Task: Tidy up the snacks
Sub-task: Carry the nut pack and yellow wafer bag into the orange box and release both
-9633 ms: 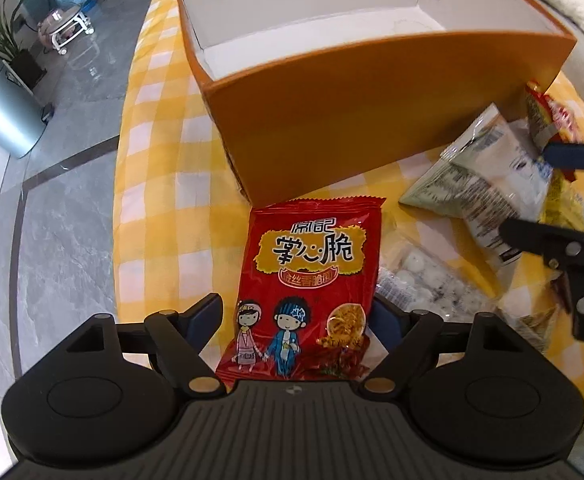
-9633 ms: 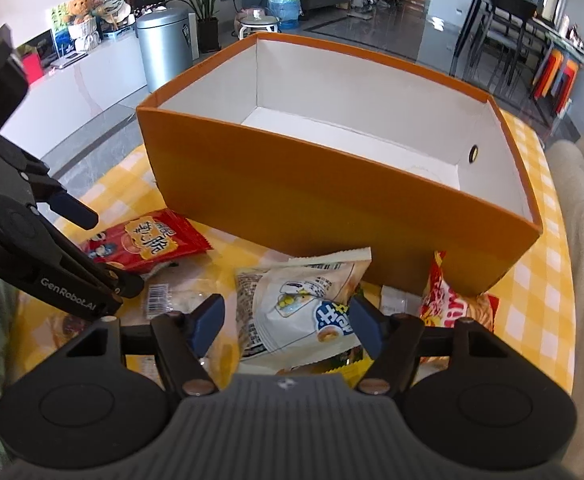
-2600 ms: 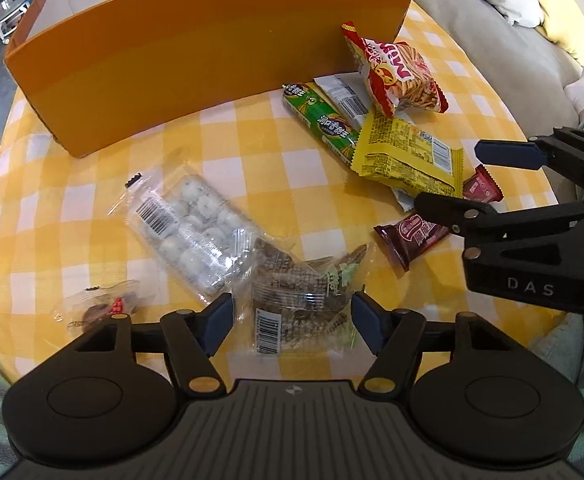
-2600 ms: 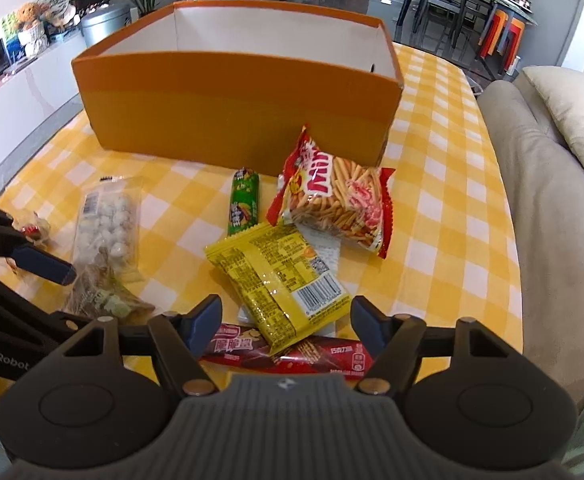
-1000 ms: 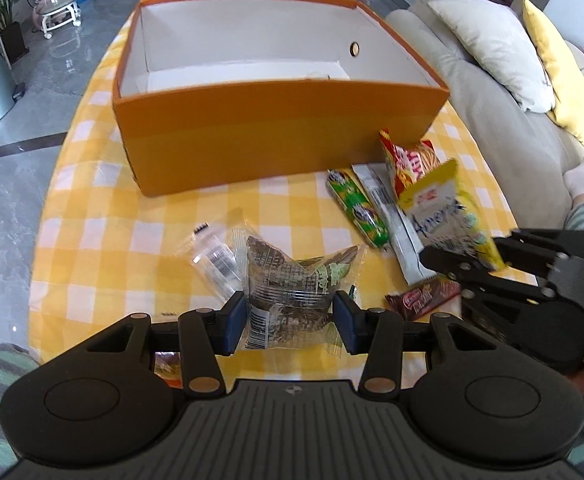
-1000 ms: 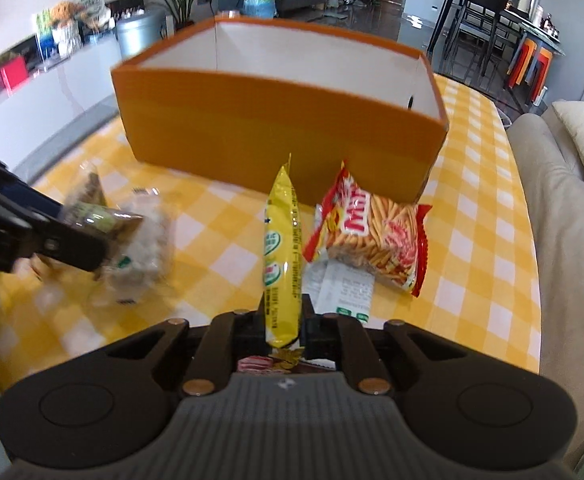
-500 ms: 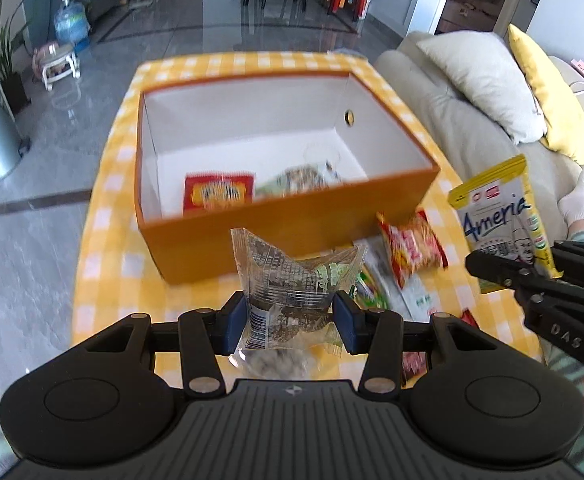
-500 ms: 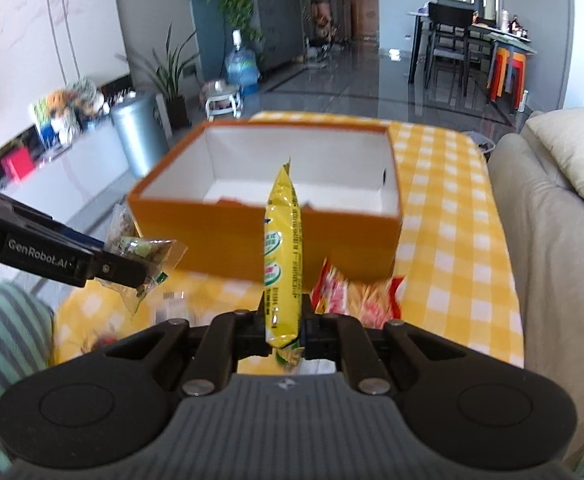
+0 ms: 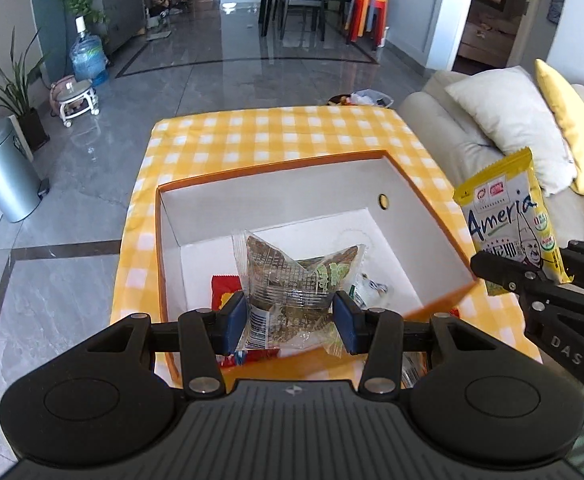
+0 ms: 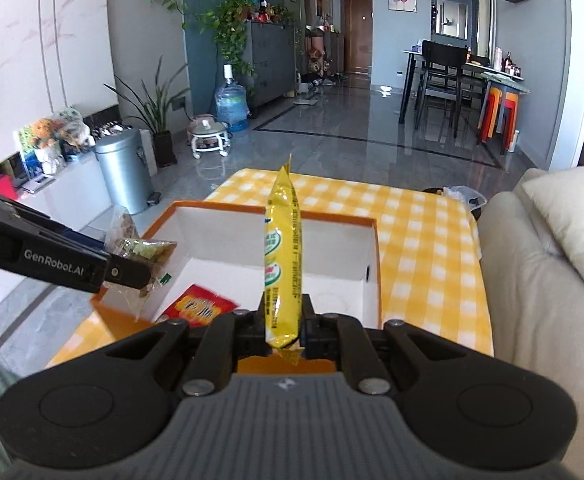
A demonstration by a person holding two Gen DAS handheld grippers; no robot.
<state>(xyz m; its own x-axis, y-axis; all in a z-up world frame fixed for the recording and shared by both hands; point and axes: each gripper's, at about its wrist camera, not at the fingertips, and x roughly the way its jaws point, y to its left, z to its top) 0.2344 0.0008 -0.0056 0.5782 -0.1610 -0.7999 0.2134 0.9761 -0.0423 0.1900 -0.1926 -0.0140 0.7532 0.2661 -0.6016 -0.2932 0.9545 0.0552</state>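
Observation:
My left gripper (image 9: 288,322) is shut on a clear packet of brown snacks (image 9: 292,286) and holds it high over the orange box (image 9: 276,172). The packet also shows at the left of the right wrist view (image 10: 140,248). My right gripper (image 10: 284,330) is shut on a yellow Ameria packet (image 10: 283,264), held upright above the box's near wall (image 10: 375,256). In the left wrist view this yellow packet (image 9: 507,220) hangs past the box's right side. A red packet (image 10: 198,308) and a clear wrapper (image 9: 367,286) lie on the white box floor.
The box stands on a yellow checked tablecloth (image 9: 276,136). A beige sofa with cushions (image 10: 543,280) runs along the right. A metal bin (image 9: 2,176) and a water bottle (image 9: 88,60) stand on the floor at the left. Snack packets (image 9: 411,368) lie partly hidden below my gripper.
Both grippers have risen and moved forward over the box with their packets. The box now sits lower and closer beneath them, and its inside shows more fully.

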